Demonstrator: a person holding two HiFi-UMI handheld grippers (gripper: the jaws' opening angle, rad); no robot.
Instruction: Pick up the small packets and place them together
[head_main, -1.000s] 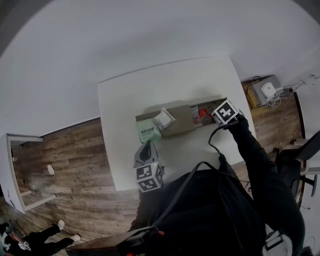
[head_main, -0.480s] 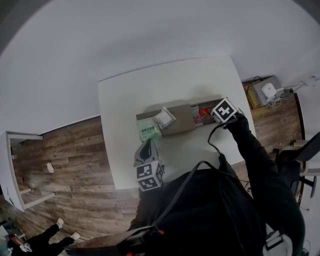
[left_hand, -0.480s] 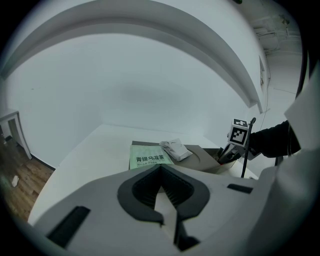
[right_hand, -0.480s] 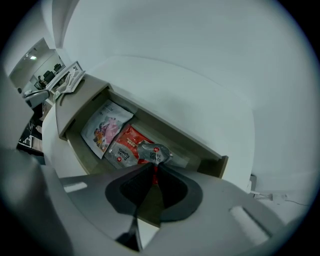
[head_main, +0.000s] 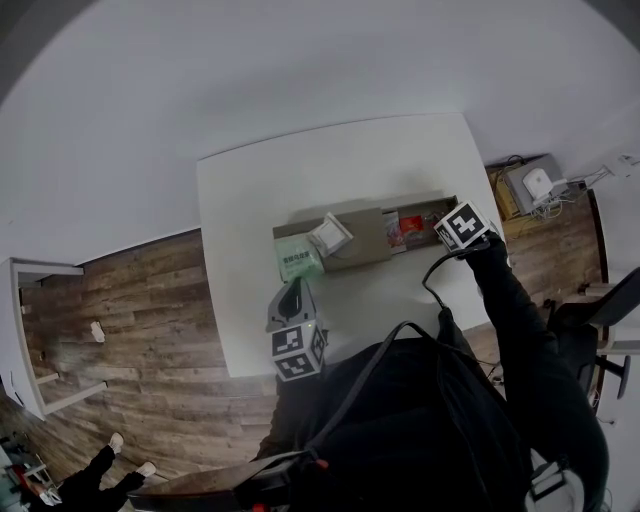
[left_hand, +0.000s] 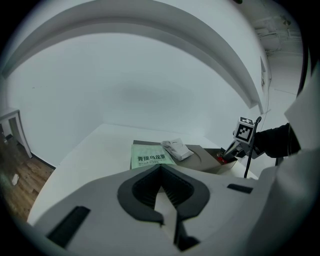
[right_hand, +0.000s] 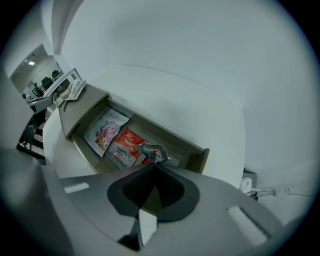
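A flat cardboard box (head_main: 362, 250) lies on the white table (head_main: 250, 200). In its open right compartment lie a red packet (right_hand: 125, 146) and a pink-and-white packet (right_hand: 104, 131). My right gripper (right_hand: 154, 163) points steeply down over that compartment. Its jaws have just been closing and now pinch a small silver packet (right_hand: 152, 151), lifted off the others. A green packet (left_hand: 150, 156) and a white packet (left_hand: 176, 148) rest on the box's left end. My left gripper (left_hand: 162, 166) is shut and holds nothing, short of the green packet, near the table's front edge.
The box's far wall (right_hand: 165, 131) stands just beyond the held packet. A black cable (head_main: 430, 285) hangs from the right gripper. Off the table's right end stands a low cabinet with a white device (head_main: 537, 183). A white shelf (head_main: 30, 340) stands on the wooden floor at left.
The right gripper has shifted slightly right in the head view, uncovering the red packet in the box. The left gripper has stayed where it was.
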